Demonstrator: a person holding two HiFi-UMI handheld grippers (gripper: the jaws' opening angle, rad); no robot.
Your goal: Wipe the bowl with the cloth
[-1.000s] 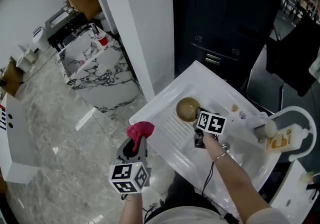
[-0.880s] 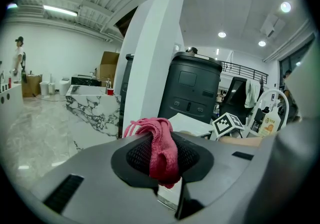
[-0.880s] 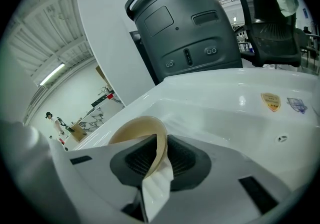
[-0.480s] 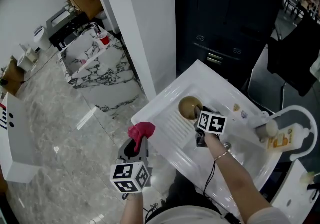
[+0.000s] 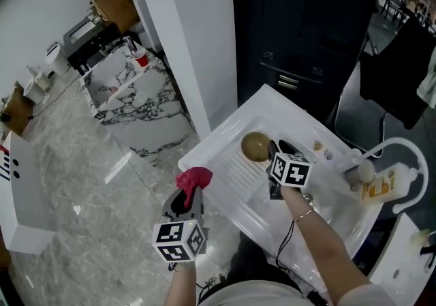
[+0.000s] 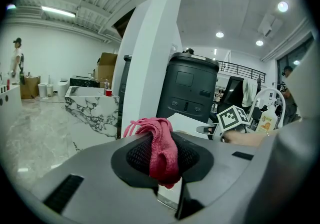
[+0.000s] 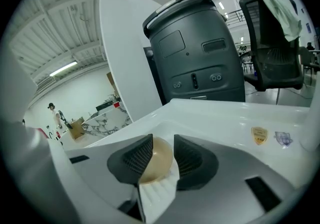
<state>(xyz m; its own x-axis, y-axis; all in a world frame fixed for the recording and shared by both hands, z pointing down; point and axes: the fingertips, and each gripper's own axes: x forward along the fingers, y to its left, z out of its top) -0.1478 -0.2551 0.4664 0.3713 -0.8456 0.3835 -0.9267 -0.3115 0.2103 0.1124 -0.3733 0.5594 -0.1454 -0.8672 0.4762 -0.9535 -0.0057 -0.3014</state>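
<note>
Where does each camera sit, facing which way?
Head view: person's head, steeply down at the sink; both arms, left gripper and right gripper show.
Left gripper view: on the left gripper, along jaws shut on the red cloth.
Right gripper view: on the right gripper, along just-opened, empty jaws toward the tan bowl.
Both gripper views share the dark cabinet.

bowl (image 5: 255,146): 1 | cloth (image 5: 194,178): 1 | sink (image 5: 272,103): 1 | bottle (image 5: 381,187): 1 | chair (image 7: 275,58): 1 | grippers: 2, left gripper (image 5: 190,193) and right gripper (image 5: 278,150)
</note>
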